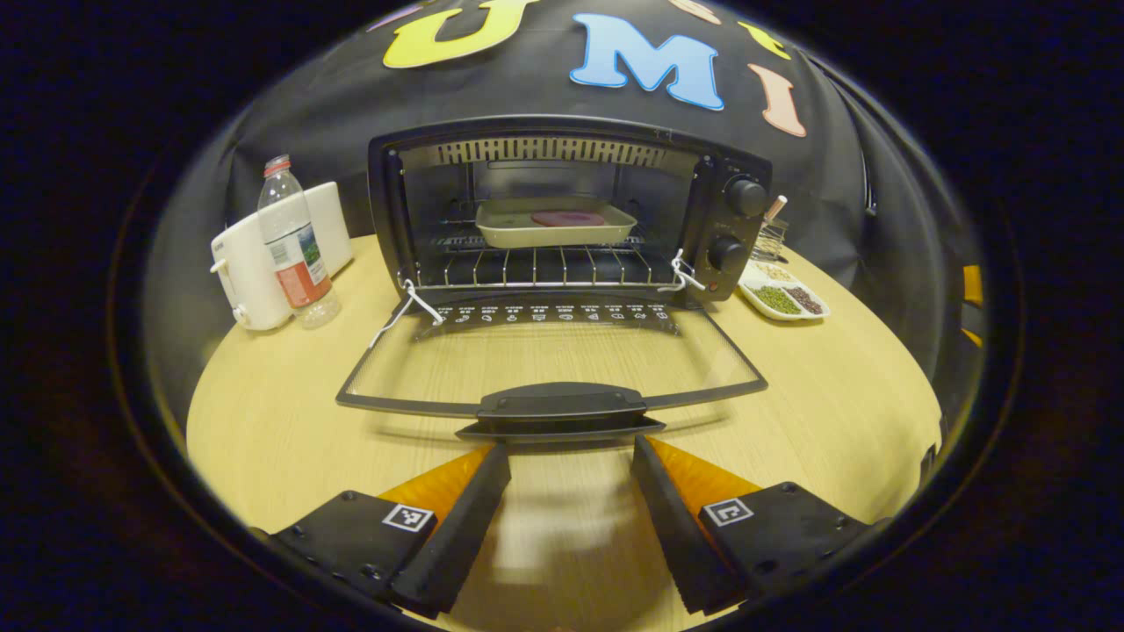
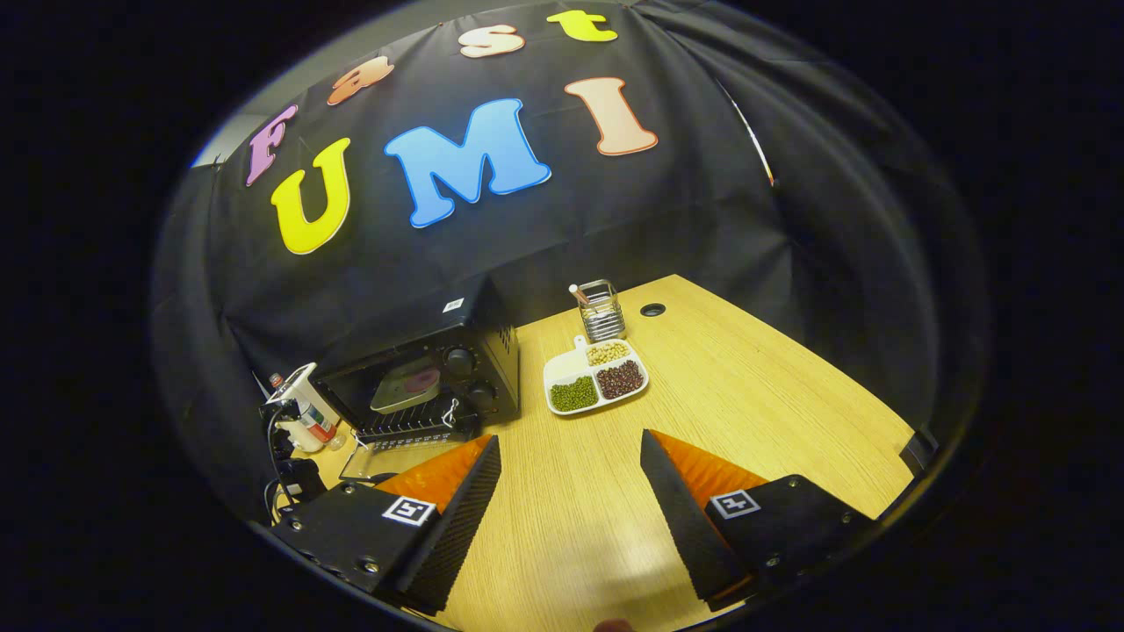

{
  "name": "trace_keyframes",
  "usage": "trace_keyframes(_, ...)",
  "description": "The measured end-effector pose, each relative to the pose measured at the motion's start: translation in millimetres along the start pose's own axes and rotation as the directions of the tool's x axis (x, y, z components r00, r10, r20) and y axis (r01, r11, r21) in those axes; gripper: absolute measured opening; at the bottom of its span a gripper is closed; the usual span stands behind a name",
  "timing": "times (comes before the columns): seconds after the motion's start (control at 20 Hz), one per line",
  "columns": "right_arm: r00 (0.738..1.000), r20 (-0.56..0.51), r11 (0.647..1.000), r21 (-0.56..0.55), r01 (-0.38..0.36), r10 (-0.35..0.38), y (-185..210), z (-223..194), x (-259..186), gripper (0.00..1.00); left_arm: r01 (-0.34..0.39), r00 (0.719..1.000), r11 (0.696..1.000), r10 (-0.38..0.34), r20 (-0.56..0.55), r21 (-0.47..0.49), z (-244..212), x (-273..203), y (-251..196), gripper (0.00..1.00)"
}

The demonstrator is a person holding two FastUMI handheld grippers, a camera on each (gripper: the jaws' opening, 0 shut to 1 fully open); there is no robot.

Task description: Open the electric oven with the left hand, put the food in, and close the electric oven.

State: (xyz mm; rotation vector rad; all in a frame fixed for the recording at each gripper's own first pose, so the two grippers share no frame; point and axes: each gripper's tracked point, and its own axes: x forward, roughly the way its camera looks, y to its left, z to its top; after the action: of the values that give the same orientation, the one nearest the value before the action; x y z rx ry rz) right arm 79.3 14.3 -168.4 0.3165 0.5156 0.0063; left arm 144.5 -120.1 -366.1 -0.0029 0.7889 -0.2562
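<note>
Oven (image 1: 562, 211) at centre frame in the left gripper view, door (image 1: 549, 355) dropped flat toward the lens, handle (image 1: 562, 405) just above the fingertips. Tray (image 1: 555, 223) with the food (image 1: 567, 218) on it already sitting on the rack (image 1: 536, 268) inside, mid-frame. Left gripper (image 1: 571, 456) released, jaws spread wide, holding nothing, tips just short of the handle. Right gripper (image 2: 571, 461) likewise spread and empty at the bottom of the right gripper view, hovering over bare table (image 2: 746, 395), well apart from the oven (image 2: 421, 382) at lower left of that frame.

Step in hand, by judgement: closing the door. To do it well:

- Slide the left tips under or around the middle of the handle, not off to one end, so the door lifts evenly.
- Close lightly on the handle, or simply push up from beneath; no hard squeeze needed.
- Follow the hinge arc: up first, then forward toward the oven front, rather than shoving straight in, which would likely skid the oven back across the table.
- Mind the white ties (image 1: 414, 298) at the hinge corners; possible snag there.
- Press until the door sits flush at the top edge, then let go and back off.
- Keep clear of the bottle (image 1: 294, 246) at left of frame and the dish (image 1: 781, 298) at right.
</note>
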Motion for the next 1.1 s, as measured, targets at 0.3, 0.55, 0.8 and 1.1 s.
trace_keyframes(0.3,1.0,0.013,1.0,-0.009,0.003,-0.003,-0.5,6.5,0.0,0.98,-0.042,0.999,0.998,0.041,0.021,0.04,0.6,2.3,1.0,1.0)
trace_keyframes(0.55,1.0,0.026,1.0,-0.018,-0.005,0.005,3.8,16.8,-1.2,0.98,-0.068,0.997,0.997,0.067,0.042,0.021,5.3,-0.8,0.9,0.96)
trace_keyframes(0.8,0.999,0.028,0.999,-0.035,-0.028,0.029,9.2,18.9,-1.3,0.98,-0.074,0.988,0.997,0.069,0.136,0.026,28.3,-23.9,0.2,0.96)
trace_keyframes(1.1,0.998,0.019,0.997,-0.045,-0.057,0.058,19.6,16.5,1.7,0.98,-0.092,0.96,0.995,0.076,0.269,0.044,73.8,-45.8,-1.3,0.96)
